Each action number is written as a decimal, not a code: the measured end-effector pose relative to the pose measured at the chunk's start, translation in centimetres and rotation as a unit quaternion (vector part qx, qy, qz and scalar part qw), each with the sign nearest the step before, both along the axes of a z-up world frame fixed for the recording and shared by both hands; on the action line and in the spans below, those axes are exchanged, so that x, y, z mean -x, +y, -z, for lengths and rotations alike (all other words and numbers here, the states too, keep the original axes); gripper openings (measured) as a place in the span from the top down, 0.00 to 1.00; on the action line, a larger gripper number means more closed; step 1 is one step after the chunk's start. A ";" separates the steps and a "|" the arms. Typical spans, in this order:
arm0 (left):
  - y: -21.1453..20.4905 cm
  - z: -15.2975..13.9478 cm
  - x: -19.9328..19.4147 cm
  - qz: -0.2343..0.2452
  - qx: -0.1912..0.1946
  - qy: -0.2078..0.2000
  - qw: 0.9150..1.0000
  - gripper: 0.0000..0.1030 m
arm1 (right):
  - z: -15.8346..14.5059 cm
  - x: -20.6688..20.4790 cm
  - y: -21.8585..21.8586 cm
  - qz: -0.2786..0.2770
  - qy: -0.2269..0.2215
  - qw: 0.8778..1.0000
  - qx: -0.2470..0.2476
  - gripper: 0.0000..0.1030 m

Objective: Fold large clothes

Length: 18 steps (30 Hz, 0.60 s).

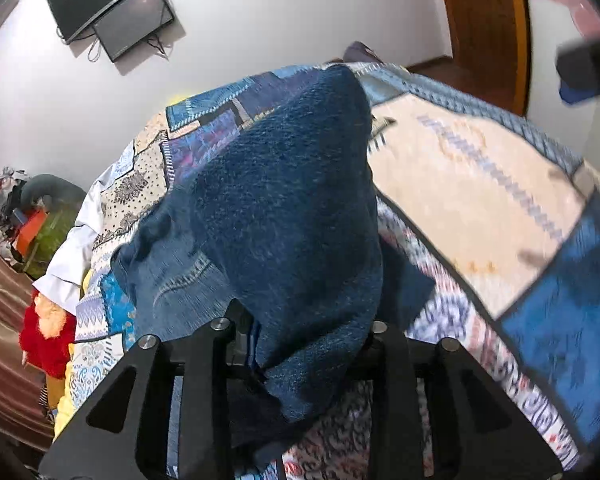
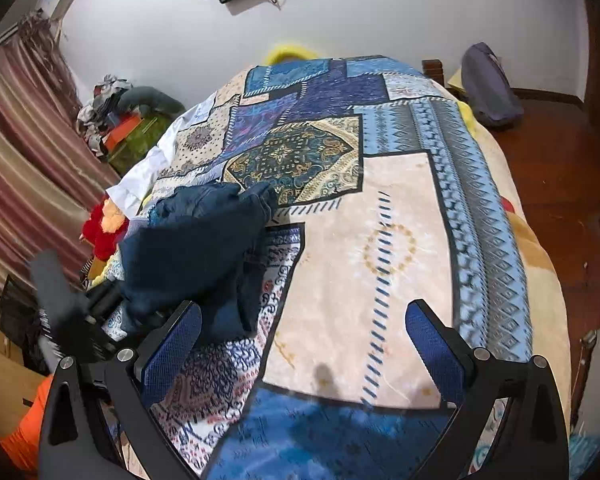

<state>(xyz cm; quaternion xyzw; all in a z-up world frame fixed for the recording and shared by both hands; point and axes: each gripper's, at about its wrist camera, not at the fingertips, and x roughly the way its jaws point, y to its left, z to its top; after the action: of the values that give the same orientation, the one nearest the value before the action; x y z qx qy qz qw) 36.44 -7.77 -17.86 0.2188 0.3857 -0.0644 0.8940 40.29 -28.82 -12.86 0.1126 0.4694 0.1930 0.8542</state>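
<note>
The left tool (image 1: 300,344) clamps the blue jeans (image 1: 284,200); the right tool (image 2: 304,344) hangs agape, tilted down over the patchwork-covered bed (image 2: 400,240).

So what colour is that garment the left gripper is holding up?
Dark denim blue garment, clearest in the left wrist view.

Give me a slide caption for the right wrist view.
Right gripper open above the patchwork bedspread, dark blue garment bunched at left.

The left wrist camera peers steeply down, close behind its tongs, blue garment (image 1: 284,200) filling the view. The right camera looks down from higher. Both share the patchwork bedspread (image 2: 380,240) and wall screen (image 1: 132,24).
</note>
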 end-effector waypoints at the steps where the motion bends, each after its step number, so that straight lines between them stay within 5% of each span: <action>1: 0.4 -0.2 0.4 0.000 0.008 0.007 1.000 0.68 | 0.0 0.0 -0.1 -0.003 -0.001 1.000 -0.001 0.01; 6: 2.8 -2.5 1.9 0.007 0.105 0.054 0.993 0.25 | -1.0 0.3 2.1 -0.026 -0.017 0.999 -0.006 0.01; 11: 5.9 -5.5 3.9 -0.028 0.130 0.029 0.991 0.23 | -3.0 0.3 6.2 -0.061 -0.043 0.997 -0.026 0.01; 18: 13.4 -7.0 3.0 -0.140 0.121 -0.008 0.983 0.15 | -2.9 -0.5 14.1 -0.120 -0.057 0.991 -0.008 0.01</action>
<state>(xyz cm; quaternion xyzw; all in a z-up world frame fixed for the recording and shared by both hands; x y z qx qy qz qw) 33.41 5.68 -10.90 0.0531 0.3943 0.0168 0.9173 40.81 -14.74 -10.01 0.0511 0.4285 0.3042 0.8492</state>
